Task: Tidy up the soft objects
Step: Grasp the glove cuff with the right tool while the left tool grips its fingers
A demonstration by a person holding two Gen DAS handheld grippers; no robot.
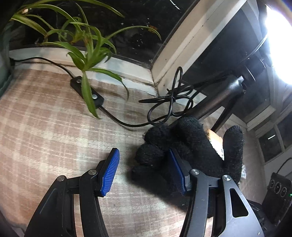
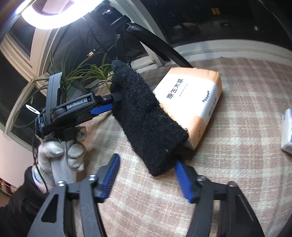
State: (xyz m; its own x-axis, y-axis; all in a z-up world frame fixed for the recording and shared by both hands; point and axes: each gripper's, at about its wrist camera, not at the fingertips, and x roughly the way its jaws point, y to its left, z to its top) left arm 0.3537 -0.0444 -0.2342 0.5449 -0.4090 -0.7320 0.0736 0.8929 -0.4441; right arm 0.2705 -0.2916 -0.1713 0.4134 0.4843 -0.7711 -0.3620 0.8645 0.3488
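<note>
While we squared up the black glove (image 2: 146, 116), both grippers hung released.
Left gripper (image 1: 144, 169) sat at its nine o'clock fingers, right gripper (image 2: 147, 175) at six; next needed a cuff pinch.

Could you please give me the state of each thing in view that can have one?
black glove: draped over the tissue pack
tissue pack: lying flat, sealed
left gripper: open beside the glove's fingers
right gripper: open at the glove's cuff
ring light: on

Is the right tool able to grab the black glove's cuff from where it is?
Probably yes. The black glove has its cuff end just ahead of the open right tool, nothing between them; the left tool works the finger end.
</note>
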